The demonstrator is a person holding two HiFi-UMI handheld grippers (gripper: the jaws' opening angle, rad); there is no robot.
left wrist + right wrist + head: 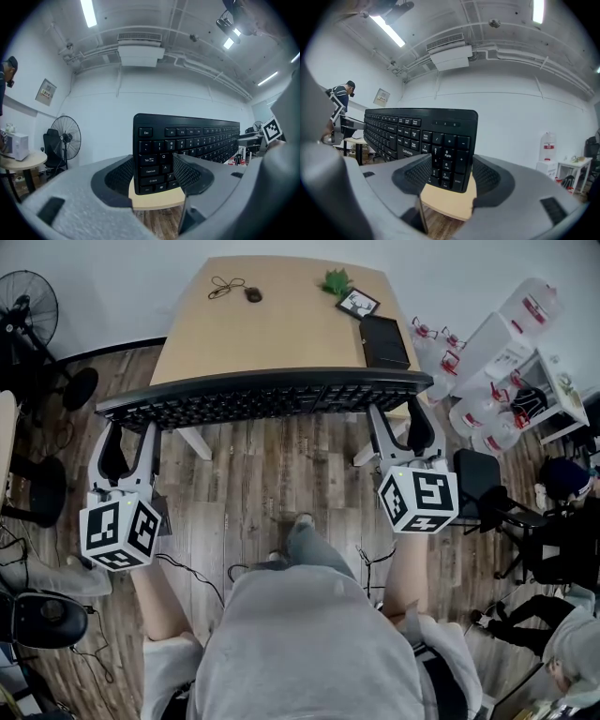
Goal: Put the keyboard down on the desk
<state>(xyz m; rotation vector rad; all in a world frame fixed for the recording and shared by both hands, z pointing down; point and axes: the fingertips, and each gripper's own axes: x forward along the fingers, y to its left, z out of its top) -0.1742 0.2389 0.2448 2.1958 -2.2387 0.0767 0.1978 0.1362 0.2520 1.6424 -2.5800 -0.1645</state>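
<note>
Print first: "Lenovo" shows on the keyboard [423, 133] in the right gripper view, just left of the number pad. Key legends readable there include Num Lock, PgUp and PgDn. In the left gripper view the keyboard [187, 143] shows Esc, Tab, Caps Lock and Ctrl down its left end. Each claw's cube carries black square markers with no words.

Keyboard [267, 397] is black, full-size with a number pad, low-profile keys and white legends. It is held lengthwise along the near edge of the worktop [272, 329], out over the wood floor [272, 474]. Cannot tell if it touches that edge.

Left claw [131, 432] is clamped on the keyboard's left end, its textured pads pressed front and back of the Esc-to-Ctrl column, as the left claw [152, 174] view shows. Right claw [396, 423] is clamped on the right end, and the right claw [445, 176] view shows its pads either side of the number pad.

At the far side of the worktop are a mouse [252, 294] beside a coiled cable [225, 285], a small green plant [336, 281] and a framed picture [357, 304]. A flat black box [384, 341] lies at its right edge. Right of the worktop stand white jugs [487, 357] with red labels, print too small to read. Left of the worktop stands a black fan [23, 306].
</note>
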